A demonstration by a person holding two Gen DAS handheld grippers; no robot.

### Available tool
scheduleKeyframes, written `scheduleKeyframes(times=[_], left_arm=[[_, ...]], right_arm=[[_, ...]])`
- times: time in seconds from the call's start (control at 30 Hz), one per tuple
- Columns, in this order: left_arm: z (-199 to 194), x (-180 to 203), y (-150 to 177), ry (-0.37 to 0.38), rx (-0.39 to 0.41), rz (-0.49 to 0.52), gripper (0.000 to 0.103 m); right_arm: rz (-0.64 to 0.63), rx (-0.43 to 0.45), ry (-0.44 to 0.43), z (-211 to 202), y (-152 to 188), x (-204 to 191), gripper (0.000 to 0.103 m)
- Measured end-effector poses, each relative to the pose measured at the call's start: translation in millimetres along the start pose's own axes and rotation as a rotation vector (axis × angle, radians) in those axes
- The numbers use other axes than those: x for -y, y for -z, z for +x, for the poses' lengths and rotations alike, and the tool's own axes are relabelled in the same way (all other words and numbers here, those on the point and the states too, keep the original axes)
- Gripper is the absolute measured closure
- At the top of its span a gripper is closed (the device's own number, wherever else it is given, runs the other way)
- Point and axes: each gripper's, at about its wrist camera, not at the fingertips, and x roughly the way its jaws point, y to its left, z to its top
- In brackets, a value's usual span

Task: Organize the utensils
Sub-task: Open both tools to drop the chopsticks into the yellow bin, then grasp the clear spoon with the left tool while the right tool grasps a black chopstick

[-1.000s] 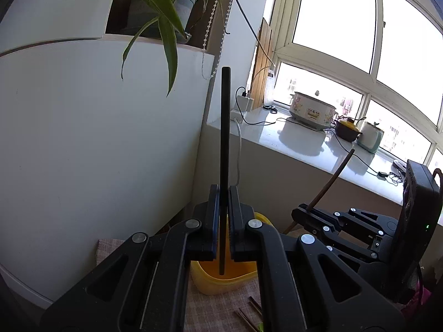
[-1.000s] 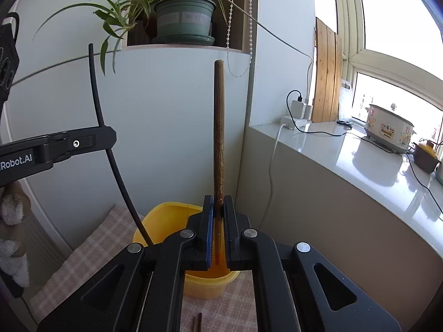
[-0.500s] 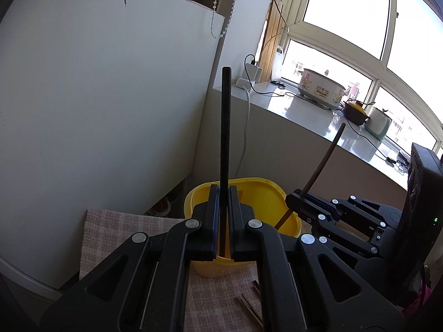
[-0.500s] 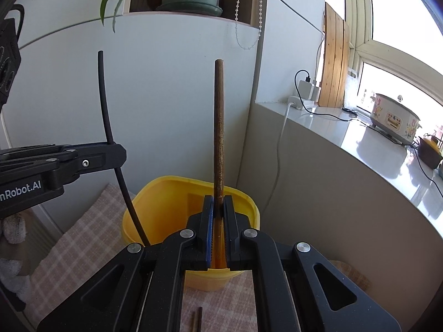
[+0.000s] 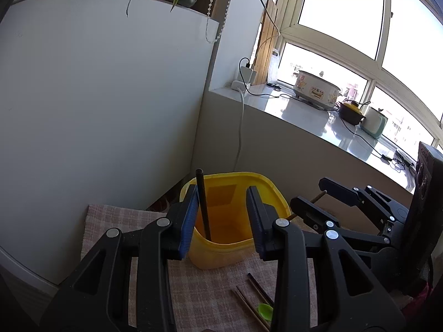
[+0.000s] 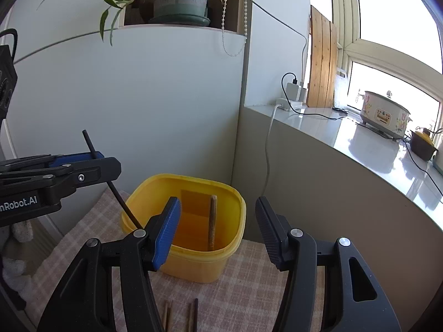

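Observation:
A yellow plastic tub (image 5: pixel 265 185) (image 6: pixel 229 260) stands on a checked cloth. My left gripper (image 5: pixel 223 215) is open just over the tub; a black chopstick (image 5: pixel 203 207) (image 6: pixel 116 191) stands in the tub, leaning by the left finger. My right gripper (image 6: pixel 217 229) is open above the tub; a brown wooden chopstick (image 6: pixel 212 221) stands inside against the far wall, its tip showing in the left wrist view (image 5: pixel 321 193). Loose chopsticks (image 5: pixel 254 296) (image 6: pixel 180 316) lie on the cloth in front.
A white cabinet (image 6: pixel 138 105) stands behind the tub, with a potted plant (image 6: pixel 180 2) on top. A window counter (image 6: pixel 373 149) at the right holds a cooker (image 6: pixel 384 116), chargers and cables. A green item (image 5: pixel 265 310) lies by the loose chopsticks.
Both grippers lowered toward the tub and opened. The black chopstick and the brown chopstick dropped out of the jaws into the tub.

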Motion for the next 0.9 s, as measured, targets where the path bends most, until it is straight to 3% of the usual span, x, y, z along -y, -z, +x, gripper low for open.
scheduleKeyframes(times=[0.47,0.9], left_arm=[[-52,27,25,0.009,0.046,0.046,0.069],[-31,42,101,0.085,-0.164,-0.008,0.065]], right_arm=[[0.003,0.011,0.033,-52,16,5,0.048],[0.029,-0.103,0.051,-69,65,19,0.048]])
